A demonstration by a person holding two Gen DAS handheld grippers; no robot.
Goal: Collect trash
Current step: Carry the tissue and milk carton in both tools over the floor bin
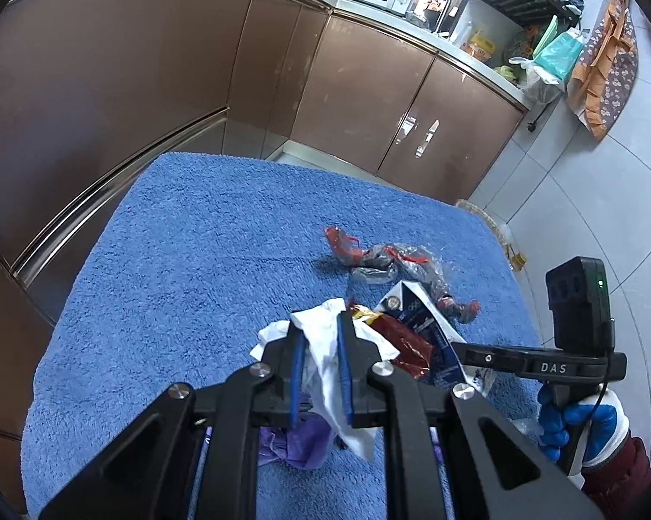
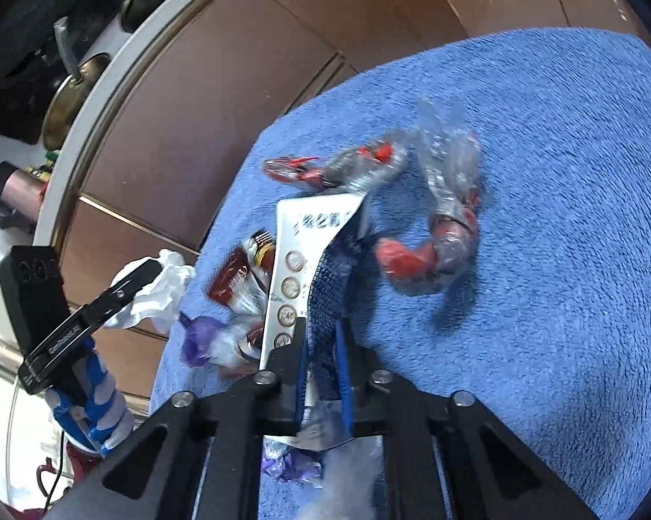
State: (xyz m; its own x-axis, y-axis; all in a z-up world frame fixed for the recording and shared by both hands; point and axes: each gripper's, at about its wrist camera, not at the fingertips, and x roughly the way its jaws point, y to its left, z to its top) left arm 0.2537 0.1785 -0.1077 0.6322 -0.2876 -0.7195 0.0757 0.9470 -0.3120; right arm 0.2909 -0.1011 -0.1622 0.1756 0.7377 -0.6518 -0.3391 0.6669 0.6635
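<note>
A blue towel (image 1: 195, 238) covers the surface amid brown kitchen cabinets (image 1: 109, 65). Trash gathers near its front edge: clear red-printed wrappers (image 1: 382, 260) lie apart, farther back. The right gripper (image 2: 321, 346) is clenched on a blue-and-white carton (image 2: 312, 234); the left gripper (image 1: 321, 346) grips a white tissue (image 1: 325, 372). Collection appears midway; next likely comes lifting both to a bin, which is unseen. A purple scrap (image 1: 291, 446) sits half hidden beneath the left gripper.

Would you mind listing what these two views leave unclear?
- Left wrist view: the purple scrap is mostly hidden under the left hand-held gripper and its white paper.
- Right wrist view: the clear red-printed wrapper is motion-blurred; its print is unreadable.
- Either view: no bin shows.
</note>
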